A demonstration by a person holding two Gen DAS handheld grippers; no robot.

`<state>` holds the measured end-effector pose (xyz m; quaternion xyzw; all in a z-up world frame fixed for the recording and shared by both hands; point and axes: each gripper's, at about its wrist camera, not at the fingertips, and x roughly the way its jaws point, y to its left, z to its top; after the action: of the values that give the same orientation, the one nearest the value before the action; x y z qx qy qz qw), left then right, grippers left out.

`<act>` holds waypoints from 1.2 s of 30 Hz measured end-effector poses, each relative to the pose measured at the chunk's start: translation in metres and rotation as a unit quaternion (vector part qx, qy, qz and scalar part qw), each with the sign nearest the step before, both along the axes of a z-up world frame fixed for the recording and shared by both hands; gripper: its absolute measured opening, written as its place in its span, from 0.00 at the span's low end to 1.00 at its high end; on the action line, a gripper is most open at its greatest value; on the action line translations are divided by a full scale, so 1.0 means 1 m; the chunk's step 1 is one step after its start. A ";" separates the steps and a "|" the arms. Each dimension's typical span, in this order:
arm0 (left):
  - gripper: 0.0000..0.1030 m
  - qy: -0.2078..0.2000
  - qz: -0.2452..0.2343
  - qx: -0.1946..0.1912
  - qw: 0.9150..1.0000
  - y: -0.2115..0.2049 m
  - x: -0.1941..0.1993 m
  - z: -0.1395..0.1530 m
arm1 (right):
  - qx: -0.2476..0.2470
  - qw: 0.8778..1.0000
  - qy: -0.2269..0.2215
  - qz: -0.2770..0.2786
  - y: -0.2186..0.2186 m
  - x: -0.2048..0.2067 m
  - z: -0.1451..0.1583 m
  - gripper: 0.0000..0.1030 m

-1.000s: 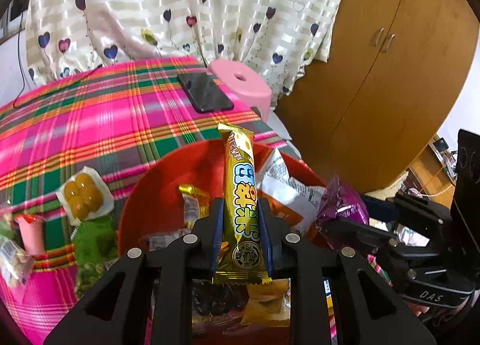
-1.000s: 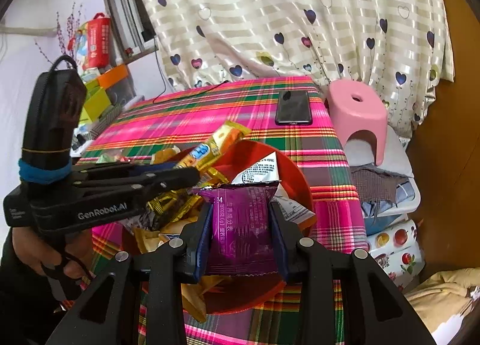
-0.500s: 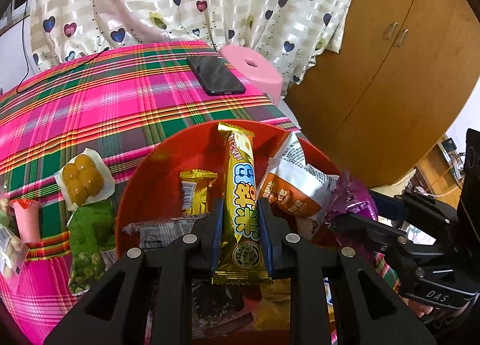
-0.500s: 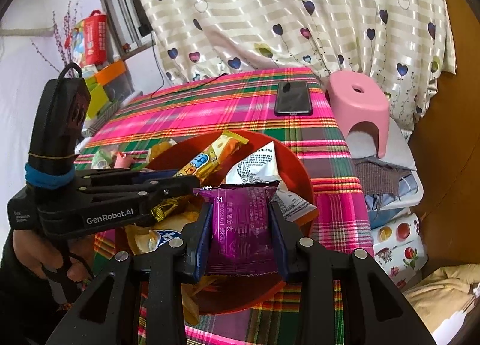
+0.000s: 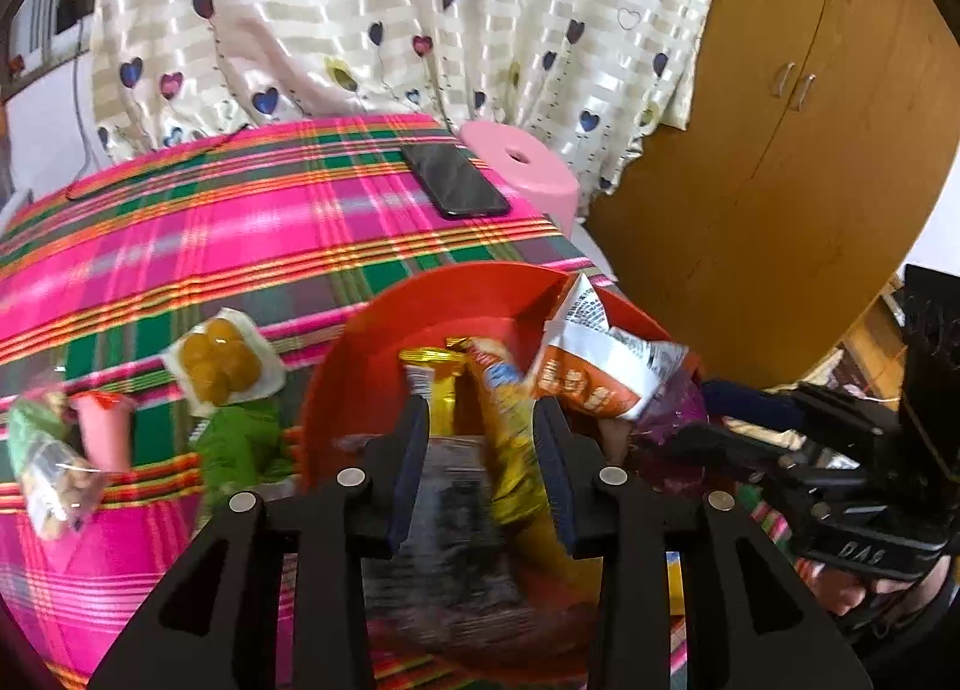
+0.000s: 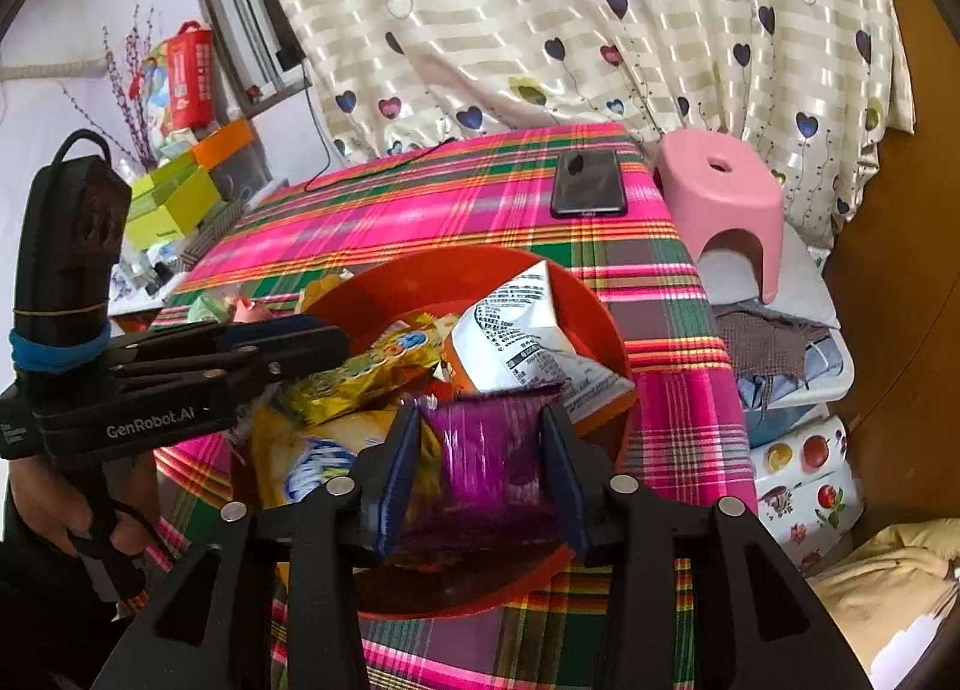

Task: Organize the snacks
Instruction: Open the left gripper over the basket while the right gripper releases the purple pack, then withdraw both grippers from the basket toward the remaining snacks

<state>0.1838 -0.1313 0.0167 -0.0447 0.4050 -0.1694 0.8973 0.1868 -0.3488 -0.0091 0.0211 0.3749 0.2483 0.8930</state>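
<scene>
Both grippers hover over a red bowl (image 6: pixel 606 330) of snacks on a plaid tablecloth (image 6: pixel 420 210). Left gripper (image 5: pixel 480 468) is spread wide; a yellow foil packet (image 5: pixel 510 450) lies loose between its fingers, tilted toward one o'clock. Right gripper (image 6: pixel 480 462) is also parted around a purple packet (image 6: pixel 492 450); contact is unclear. Likely light, crinkly and slippery, these wrappers are best pinched mid-body. More snacks (image 5: pixel 222 366) lie at nine o'clock.

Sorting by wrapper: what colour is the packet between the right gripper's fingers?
Purple packet, clearest in the right wrist view.
</scene>
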 end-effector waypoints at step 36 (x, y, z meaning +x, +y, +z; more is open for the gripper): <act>0.36 -0.019 0.042 -0.014 0.999 0.053 -0.065 0.005 | -0.008 0.999 -0.032 0.033 0.037 -0.040 0.027 0.32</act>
<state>0.1192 -0.0786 0.0220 -0.0706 0.3834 -0.1382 0.9105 0.1467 -0.3114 0.0176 -0.0068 0.3488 0.2753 0.8958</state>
